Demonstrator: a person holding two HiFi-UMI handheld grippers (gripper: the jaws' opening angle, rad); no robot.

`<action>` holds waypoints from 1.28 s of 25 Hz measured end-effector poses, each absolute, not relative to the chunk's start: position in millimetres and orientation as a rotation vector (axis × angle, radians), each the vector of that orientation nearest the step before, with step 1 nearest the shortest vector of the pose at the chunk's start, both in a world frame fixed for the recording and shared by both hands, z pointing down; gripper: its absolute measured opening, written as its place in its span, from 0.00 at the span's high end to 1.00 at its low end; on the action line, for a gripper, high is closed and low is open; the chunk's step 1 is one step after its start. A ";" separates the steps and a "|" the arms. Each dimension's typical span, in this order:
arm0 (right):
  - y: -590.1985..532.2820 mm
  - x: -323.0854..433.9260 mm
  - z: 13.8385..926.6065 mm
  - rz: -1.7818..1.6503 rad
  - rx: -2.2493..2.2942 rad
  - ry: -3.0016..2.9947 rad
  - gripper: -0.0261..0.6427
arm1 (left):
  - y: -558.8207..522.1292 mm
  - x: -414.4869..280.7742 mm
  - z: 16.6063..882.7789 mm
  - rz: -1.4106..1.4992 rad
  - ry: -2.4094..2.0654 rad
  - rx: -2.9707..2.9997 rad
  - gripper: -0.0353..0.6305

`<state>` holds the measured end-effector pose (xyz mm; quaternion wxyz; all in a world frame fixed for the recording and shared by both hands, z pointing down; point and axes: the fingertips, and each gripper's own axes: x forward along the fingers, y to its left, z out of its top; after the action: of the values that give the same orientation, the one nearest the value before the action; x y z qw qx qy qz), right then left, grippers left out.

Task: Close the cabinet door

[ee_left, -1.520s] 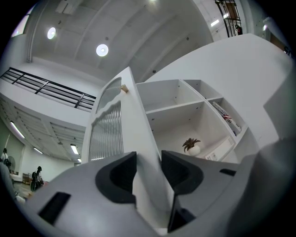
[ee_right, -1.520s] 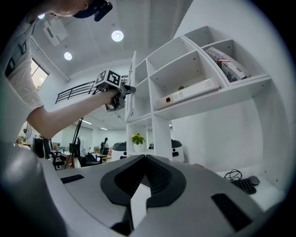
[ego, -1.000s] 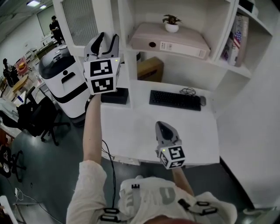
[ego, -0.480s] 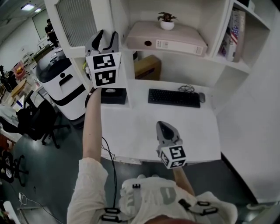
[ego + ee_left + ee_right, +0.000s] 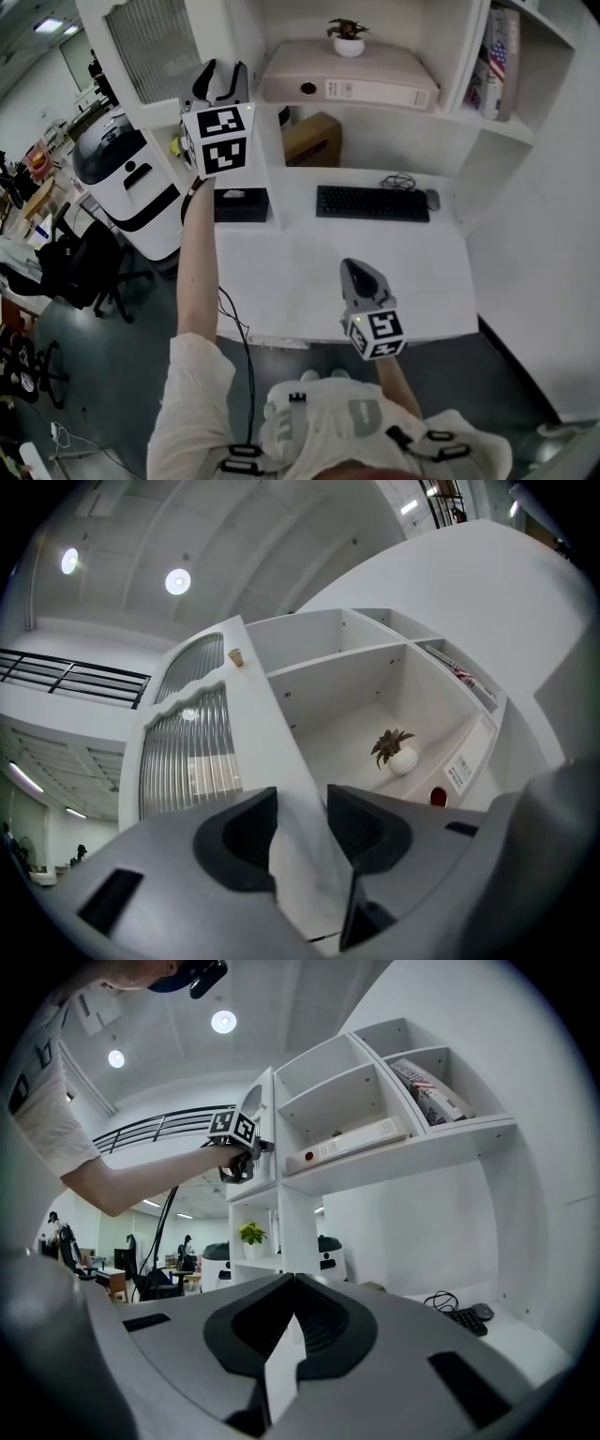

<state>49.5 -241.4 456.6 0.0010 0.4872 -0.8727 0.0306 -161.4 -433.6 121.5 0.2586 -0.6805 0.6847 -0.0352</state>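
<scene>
The left gripper (image 5: pixel 227 77) is raised on an outstretched arm to the upper part of the shelf unit (image 5: pixel 272 122). Its jaws are set at a medium width over the free edge of the cabinet door (image 5: pixel 145 52). In the left gripper view the white door frame fills the gap between the two pads, so this gripper holds the door by that edge. The door is a ribbed glass panel in a white frame, with a small knob (image 5: pixel 235 656) on the frame above the jaws. It stands open, swung out to the left of its compartment at an angle to the shelf front. The open compartment contains a flat file box (image 5: pixel 347 82) with a potted plant (image 5: pixel 348 37) at its far edge. The right gripper (image 5: pixel 359 269) is held low over the front of the desk (image 5: pixel 281 272) and points level toward the shelf unit. Its jaws are closed tip to tip with nothing between them. On the desk, a keyboard (image 5: pixel 372 202) lies near the rear, a mouse (image 5: pixel 431 199) sits just beside its right end, and a black box (image 5: pixel 241 203) sits at the left rear. A cardboard box (image 5: pixel 312 139) stands in the recess behind the desk. Books (image 5: pixel 499 61) lean in the right-hand compartment. A white machine (image 5: pixel 131 183) stands on the floor to the left of the desk.
</scene>
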 end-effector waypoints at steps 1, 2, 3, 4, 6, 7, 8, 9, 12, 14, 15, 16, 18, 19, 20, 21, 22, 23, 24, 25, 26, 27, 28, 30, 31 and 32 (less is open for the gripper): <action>-241.8 50.8 457.6 0.098 1.536 -2.736 0.95 | -436.1 -161.4 122.0 -0.094 1.858 -1.845 0.69; -242.1 52.2 458.4 0.101 1.543 -2.733 0.95 | -438.3 -161.6 122.3 -0.096 1.861 -1.846 0.69; -242.5 53.7 459.2 0.104 1.551 -2.729 0.95 | -440.4 -161.7 122.5 -0.101 1.865 -1.846 0.69; -242.9 55.0 459.7 0.105 1.558 -2.726 0.95 | -442.5 -161.7 122.4 -0.105 1.867 -1.847 0.70; -243.3 56.6 458.9 0.100 1.562 -2.719 0.95 | -446.5 -161.2 122.0 -0.112 1.869 -1.845 0.70; -243.8 57.5 459.1 0.102 1.566 -2.716 0.95 | -448.5 -161.0 121.7 -0.115 1.869 -1.843 0.70; -244.3 58.8 460.0 0.105 1.572 -2.713 0.95 | -450.4 -160.6 121.6 -0.118 1.869 -1.842 0.70; -244.8 59.9 460.7 0.108 1.577 -2.711 0.95 | -452.3 -160.1 121.5 -0.121 1.870 -1.841 0.70; -245.6 62.7 462.7 0.108 1.581 -2.700 0.95 | -455.1 -160.3 121.9 -0.123 1.874 -1.835 0.70; -245.7 66.5 466.8 0.125 1.598 -2.683 0.95 | -454.9 -161.5 122.5 -0.115 1.880 -1.829 0.70; -245.5 68.4 467.9 0.129 1.604 -2.677 0.95 | -454.8 -161.6 122.6 -0.111 1.882 -1.827 0.70; -245.2 70.1 468.1 0.129 1.606 -2.672 0.95 | -454.8 -161.4 122.5 -0.108 1.884 -1.826 0.70; -244.5 72.6 467.7 0.132 1.609 -2.663 0.95 | -455.1 -161.1 121.9 -0.102 1.885 -1.826 0.70; -244.1 73.4 467.3 0.132 1.610 -2.660 0.95 | -455.3 -160.9 121.6 -0.100 1.884 -1.826 0.70; -243.4 73.8 466.7 0.129 1.609 -2.660 0.95 | -455.4 -160.7 121.5 -0.099 1.883 -1.826 0.70; -242.4 74.3 466.6 0.127 1.608 -2.659 0.95 | -455.5 -160.6 121.5 -0.098 1.881 -1.826 0.70; -241.4 74.8 466.9 0.126 1.608 -2.657 0.95 | -455.7 -160.6 121.7 -0.097 1.881 -1.826 0.70; -240.3 75.0 466.9 0.122 1.606 -2.657 0.95 | -455.8 -160.8 121.8 -0.096 1.881 -1.826 0.70; -239.1 75.4 466.7 0.119 1.604 -2.658 0.95 | -456.0 -161.2 121.7 -0.093 1.882 -1.825 0.70; -237.8 76.2 466.6 0.120 1.605 -2.656 0.95 | -456.2 -161.7 121.6 -0.091 1.884 -1.822 0.70; -236.4 77.7 466.6 0.125 1.610 -2.652 0.95 | -456.2 -161.8 121.2 -0.091 1.888 -1.816 0.70; -235.0 79.4 466.2 0.129 1.616 -2.648 0.95 | -456.1 -161.7 120.8 -0.094 1.893 -1.805 0.70; -233.5 81.1 464.9 0.126 1.621 -2.646 0.95 | -456.0 -161.3 120.5 -0.102 1.898 -1.793 0.70; -230.6 84.8 462.4 0.117 1.632 -2.643 0.95 | -456.0 -160.3 120.8 -0.115 1.901 -1.788 0.70; -229.3 87.1 461.5 0.113 1.640 -2.641 0.95 | -455.9 -159.5 121.2 -0.115 1.897 -1.800 0.70; -227.9 89.6 460.8 0.111 1.650 -2.638 0.95 | -455.4 -158.3 121.6 -0.112 1.893 -1.820 0.69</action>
<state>89.6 -227.9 460.8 0.0140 0.5298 -0.8473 0.0358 -158.3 -455.4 121.6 0.2537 -0.6699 0.6965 -0.0411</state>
